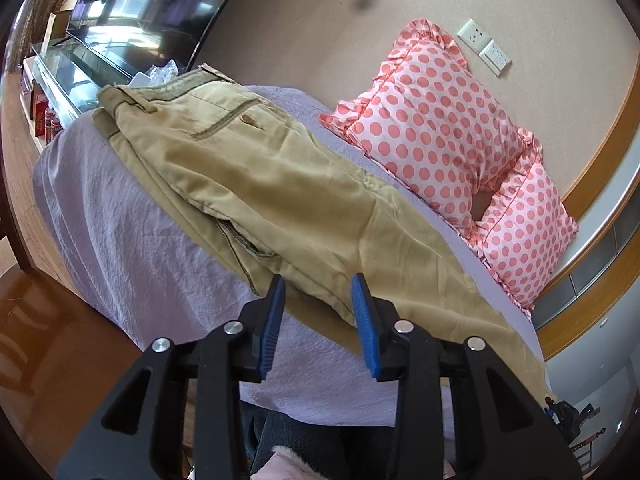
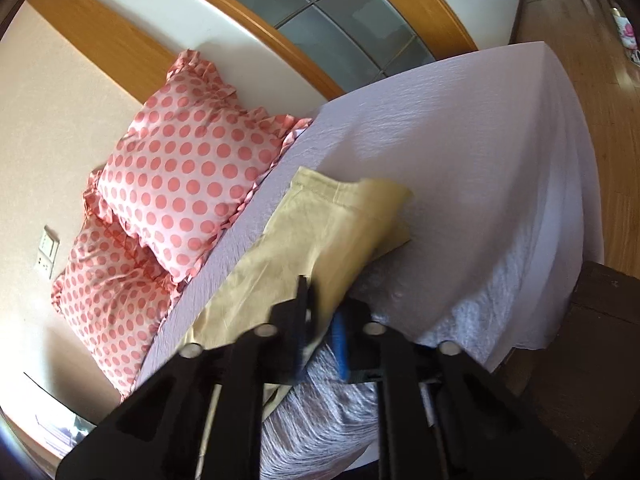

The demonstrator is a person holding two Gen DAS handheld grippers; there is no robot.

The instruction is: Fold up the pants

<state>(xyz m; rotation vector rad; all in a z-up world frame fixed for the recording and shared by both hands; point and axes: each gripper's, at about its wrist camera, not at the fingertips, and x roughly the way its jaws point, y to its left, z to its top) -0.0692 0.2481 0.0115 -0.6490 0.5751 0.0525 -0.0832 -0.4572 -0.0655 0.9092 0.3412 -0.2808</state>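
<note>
In the right wrist view the right gripper (image 2: 322, 320) is blurred by motion, so the edges of its fingers (image 2: 340, 344) are smeared and I cannot tell if they press the pants (image 2: 320, 236) or only stand close over the cloth. The waist end of the pants is hidden behind the gripper body. In the left wrist view the leg end of the pants runs behind the left gripper (image 1: 318, 312) and its hem is not visible. The lower pillow (image 1: 528, 232) is partly covered by the upper one. Small things on the TV stand (image 1: 60, 80) are too small to name.
</note>
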